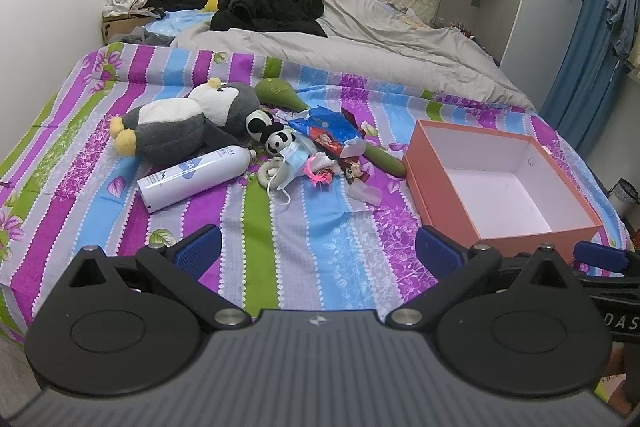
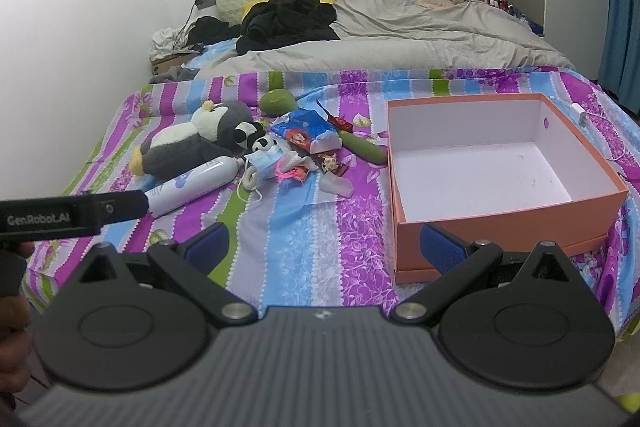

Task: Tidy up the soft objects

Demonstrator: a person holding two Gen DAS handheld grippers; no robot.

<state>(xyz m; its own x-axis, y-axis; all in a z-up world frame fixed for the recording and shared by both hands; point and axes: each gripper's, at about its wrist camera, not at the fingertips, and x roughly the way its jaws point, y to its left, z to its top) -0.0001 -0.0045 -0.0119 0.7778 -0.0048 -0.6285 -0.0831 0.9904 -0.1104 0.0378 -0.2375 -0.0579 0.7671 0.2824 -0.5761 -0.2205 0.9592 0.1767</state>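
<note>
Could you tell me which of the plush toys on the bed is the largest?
The grey and white penguin with yellow feet, lying on its side at the left of the pile. The small black and white panda beside it is far smaller.

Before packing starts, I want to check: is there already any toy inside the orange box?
No. The orange box shows only its bare white floor, while the penguin plush lies on the bedsheet beside it.

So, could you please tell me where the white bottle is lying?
In both views the white bottle lies left of centre, just before the penguin plush.
</note>
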